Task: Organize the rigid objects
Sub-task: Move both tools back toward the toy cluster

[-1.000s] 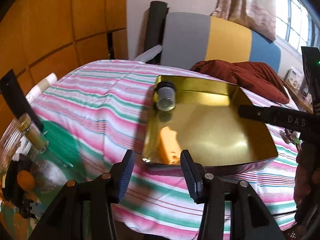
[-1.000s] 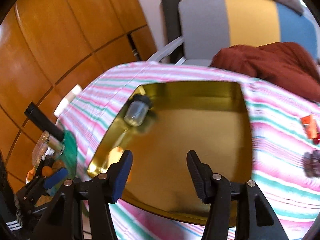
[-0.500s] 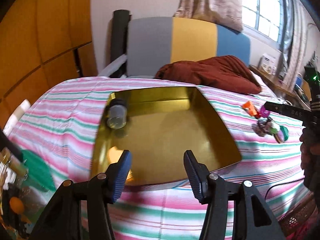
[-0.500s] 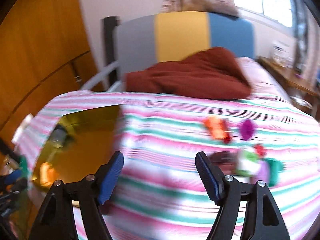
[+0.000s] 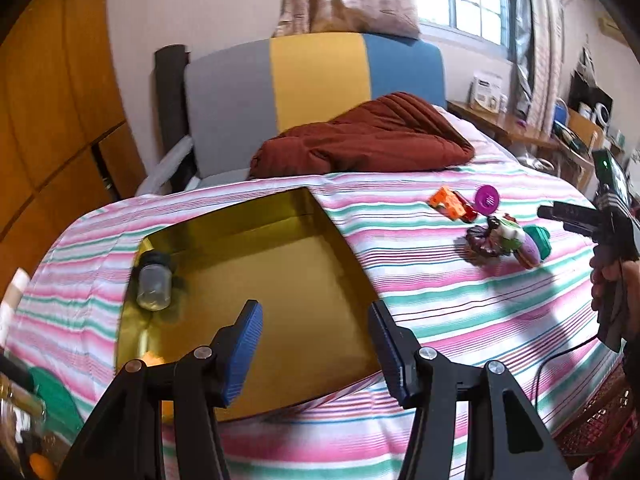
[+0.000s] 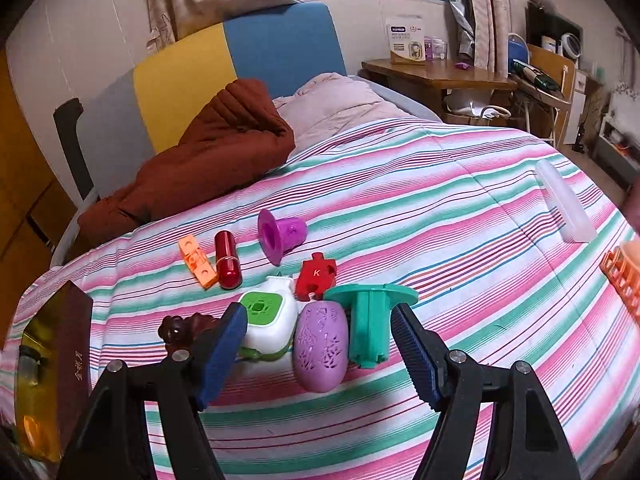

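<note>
A: Right wrist view: the right gripper, jaws wide and empty, hovers at the toy cluster, well right of the gold tray. A pick seems next, maybe the purple egg.

B: The tray holds a small jar; the left gripper is wide open above it.

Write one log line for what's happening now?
left tongs: open, over tray | right tongs: open, at toys | bottle: in tray
</note>
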`<state>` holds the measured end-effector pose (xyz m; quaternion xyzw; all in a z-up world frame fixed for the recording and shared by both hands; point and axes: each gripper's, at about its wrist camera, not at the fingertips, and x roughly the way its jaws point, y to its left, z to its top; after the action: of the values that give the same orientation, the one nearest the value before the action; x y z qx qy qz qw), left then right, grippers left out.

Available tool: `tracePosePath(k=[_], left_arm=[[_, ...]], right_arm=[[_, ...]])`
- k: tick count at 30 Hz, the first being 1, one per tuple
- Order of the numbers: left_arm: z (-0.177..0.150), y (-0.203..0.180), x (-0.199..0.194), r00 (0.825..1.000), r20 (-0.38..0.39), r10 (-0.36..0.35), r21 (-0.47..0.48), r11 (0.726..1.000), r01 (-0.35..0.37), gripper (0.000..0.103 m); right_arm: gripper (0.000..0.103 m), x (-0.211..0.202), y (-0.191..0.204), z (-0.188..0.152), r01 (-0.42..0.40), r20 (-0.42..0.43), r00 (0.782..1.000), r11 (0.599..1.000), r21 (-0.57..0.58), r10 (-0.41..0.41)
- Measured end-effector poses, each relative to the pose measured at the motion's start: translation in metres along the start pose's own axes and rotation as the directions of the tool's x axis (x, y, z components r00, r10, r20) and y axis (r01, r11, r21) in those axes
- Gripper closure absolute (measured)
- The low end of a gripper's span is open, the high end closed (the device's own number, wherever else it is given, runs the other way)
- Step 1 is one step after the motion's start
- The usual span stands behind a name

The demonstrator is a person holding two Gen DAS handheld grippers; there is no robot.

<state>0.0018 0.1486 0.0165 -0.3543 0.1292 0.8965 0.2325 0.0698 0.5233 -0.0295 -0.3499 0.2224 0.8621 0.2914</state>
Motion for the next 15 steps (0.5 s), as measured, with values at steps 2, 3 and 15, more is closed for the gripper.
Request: tracePosePath(k=[2, 3, 15], left_arm=[[0.004, -0.013, 0.006, 1.0, -0.005, -0.005, 0.026, 1.0, 0.005, 0.048], [0.005, -0.018, 0.009, 1.0, -0.009, -0.011, 0.034, 0.999, 0.011, 0.048], [0.024, -0.071, 0.043, 0.995, -0.06, -0.082, 0.113, 0.99, 0.088, 0.048]], right_arm=[[0.028, 0.0, 0.0, 0.001, -0.008, 0.0, 1.0, 1.0, 0.005, 0.008], [0.028, -0.001, 0.001, 0.001, -0.012, 0.003, 1.0, 1.0, 0.004, 0.011], [0.026, -0.007, -0.018, 0.003, -0.029, 0.02, 0.999, 0.994, 0.103, 0.027]])
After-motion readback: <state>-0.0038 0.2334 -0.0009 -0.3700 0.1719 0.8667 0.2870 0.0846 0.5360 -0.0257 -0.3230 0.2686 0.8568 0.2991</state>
